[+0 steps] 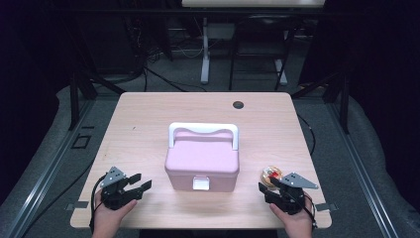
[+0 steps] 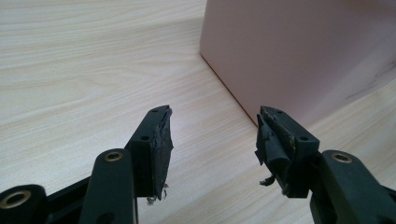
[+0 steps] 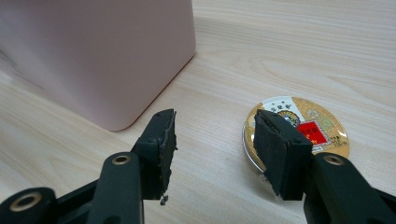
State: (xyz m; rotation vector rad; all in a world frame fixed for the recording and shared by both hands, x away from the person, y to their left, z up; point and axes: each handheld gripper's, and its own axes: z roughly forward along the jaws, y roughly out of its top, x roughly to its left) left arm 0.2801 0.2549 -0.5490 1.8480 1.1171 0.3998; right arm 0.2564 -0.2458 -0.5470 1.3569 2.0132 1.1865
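- Fingers (image 2: 154,140) of the left gripper (image 1: 134,184) are standing spread apart with nothing between them, hovering just over the counter (image 1: 138,124) near its front left corner
- Both of its fingers are pointing toward the lower left side of the pink box (image 1: 202,161), which is showing close ahead in the left gripper view, near but apart from the tips
- Right gripper (image 1: 266,189) is also keeping its fingers (image 3: 280,149) spread and pinching nothing, near the front right of the counter
- Lying flat on the counter just to the right of the pink box is a round gold tin (image 3: 303,126) with a red label, and in the right gripper view it is sitting partly behind the right-hand finger; whether the finger is touching it cannot be told
- Sitting closed at the middle of the counter, the pink box is showing a white handle (image 1: 203,130) folded toward the back and a white latch (image 1: 201,184) on its front
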